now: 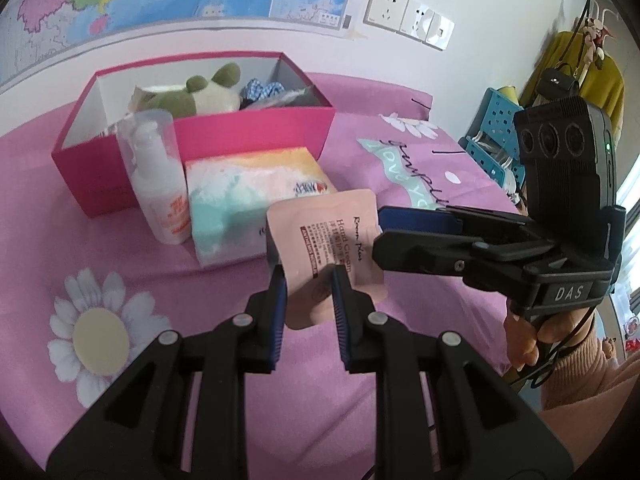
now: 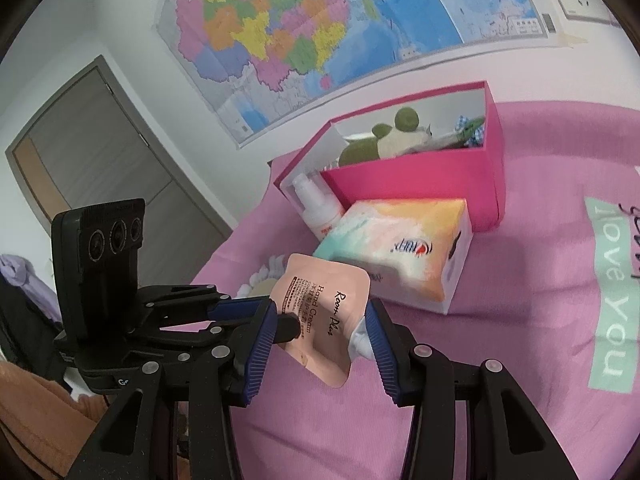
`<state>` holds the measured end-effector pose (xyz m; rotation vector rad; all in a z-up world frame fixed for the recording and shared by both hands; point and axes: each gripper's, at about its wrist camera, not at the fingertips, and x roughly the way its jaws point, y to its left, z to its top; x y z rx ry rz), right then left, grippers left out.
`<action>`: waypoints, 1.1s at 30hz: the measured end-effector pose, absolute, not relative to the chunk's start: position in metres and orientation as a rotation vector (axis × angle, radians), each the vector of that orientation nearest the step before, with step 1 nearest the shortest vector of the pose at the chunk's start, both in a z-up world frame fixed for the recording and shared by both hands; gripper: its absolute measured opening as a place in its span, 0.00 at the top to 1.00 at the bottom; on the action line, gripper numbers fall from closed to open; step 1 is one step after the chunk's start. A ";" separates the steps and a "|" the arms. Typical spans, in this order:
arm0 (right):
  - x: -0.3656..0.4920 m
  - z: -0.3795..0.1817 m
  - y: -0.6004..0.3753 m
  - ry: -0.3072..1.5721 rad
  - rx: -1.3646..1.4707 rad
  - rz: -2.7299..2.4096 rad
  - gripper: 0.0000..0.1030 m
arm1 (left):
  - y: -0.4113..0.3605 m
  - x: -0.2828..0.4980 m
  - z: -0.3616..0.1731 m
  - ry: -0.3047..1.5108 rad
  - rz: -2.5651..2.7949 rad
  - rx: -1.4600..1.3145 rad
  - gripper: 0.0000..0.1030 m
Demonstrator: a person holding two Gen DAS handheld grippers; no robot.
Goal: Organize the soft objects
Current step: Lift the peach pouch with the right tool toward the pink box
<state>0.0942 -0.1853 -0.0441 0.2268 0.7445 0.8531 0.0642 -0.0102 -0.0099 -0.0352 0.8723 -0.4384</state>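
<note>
A pale pink hand cream pouch (image 1: 320, 240) (image 2: 320, 320) hangs above the pink bedsheet, held by both grippers. My left gripper (image 1: 309, 280) (image 2: 280, 318) is shut on its lower left edge, one finger in front and one behind. My right gripper (image 2: 319, 306) (image 1: 378, 229) is shut across the pouch's width, and the white cap (image 2: 360, 340) rests against its right pad. Behind stands a pink open box (image 1: 256, 120) (image 2: 408, 168) holding a green and cream plush toy (image 1: 200, 96) (image 2: 380, 140) and a blue checked cloth (image 1: 264, 90).
A soft tissue pack (image 1: 248, 196) (image 2: 400, 248) and a white pump bottle (image 1: 160, 184) (image 2: 316, 208) stand against the box's front. A person's hand (image 1: 520, 340) holds the right gripper. A blue crate (image 1: 496, 120) sits beyond the bed; a door (image 2: 100, 152) is at left.
</note>
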 end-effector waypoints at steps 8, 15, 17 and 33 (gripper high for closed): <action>0.102 -0.028 -0.187 0.704 0.214 0.841 0.54 | -0.012 0.076 0.003 0.837 -0.435 -0.022 0.78; 0.107 -0.018 -0.186 0.678 0.208 0.837 0.54 | -0.011 0.086 0.009 0.823 -0.433 -0.021 0.77; 0.109 -0.016 -0.186 0.671 0.205 0.836 0.54 | -0.012 0.089 0.011 0.820 -0.430 -0.023 0.77; 0.125 -0.004 -0.188 0.646 0.204 0.821 0.54 | -0.012 0.112 0.020 0.808 -0.438 -0.033 0.77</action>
